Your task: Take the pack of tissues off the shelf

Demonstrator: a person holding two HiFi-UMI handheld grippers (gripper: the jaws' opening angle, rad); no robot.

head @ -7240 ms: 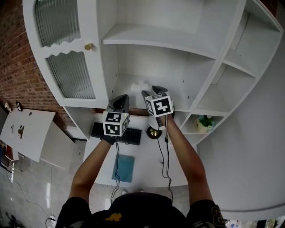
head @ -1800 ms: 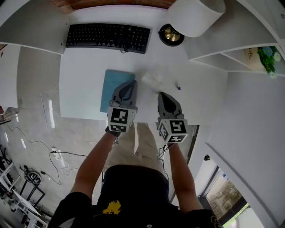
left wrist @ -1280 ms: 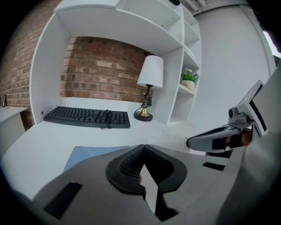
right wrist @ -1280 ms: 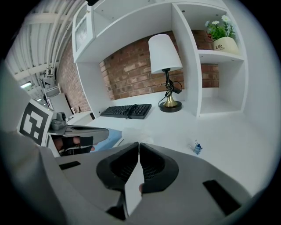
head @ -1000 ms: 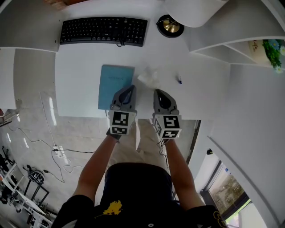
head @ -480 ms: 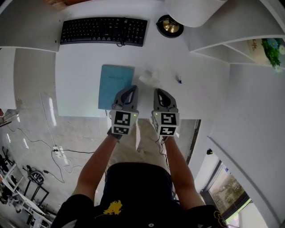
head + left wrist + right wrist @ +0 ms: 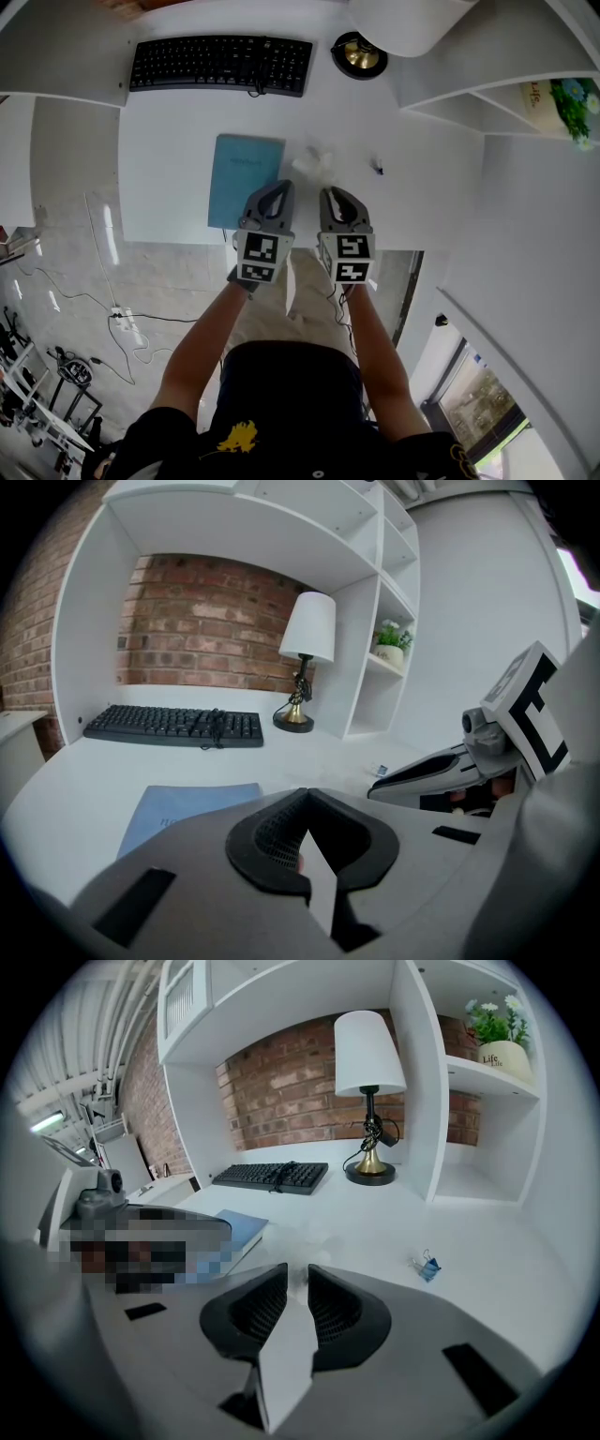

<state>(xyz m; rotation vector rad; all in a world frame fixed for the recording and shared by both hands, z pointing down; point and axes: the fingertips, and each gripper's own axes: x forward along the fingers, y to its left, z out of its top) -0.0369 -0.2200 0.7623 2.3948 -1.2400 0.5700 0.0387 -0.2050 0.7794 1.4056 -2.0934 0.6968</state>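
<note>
Found the pack of tissues (image 7: 313, 165) off the shelf, lying on the white desk (image 7: 422, 187). Looked small, whitish and rumpled, barely set off from the desktop. Lay low and loose, just beside the right edge of the blue notebook (image 7: 246, 173). Showed faint and blurred in the right gripper view (image 7: 306, 1235).

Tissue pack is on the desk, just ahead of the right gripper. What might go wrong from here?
1. The right gripper has just been opening; its jaws stand narrowly apart with nothing between them. The pack of tissues lies just ahead, so forward drift may shove it.
2. The left gripper, shut, hangs over a corner of the blue notebook near the desk edge; a low pull-back might drag it off.
</note>
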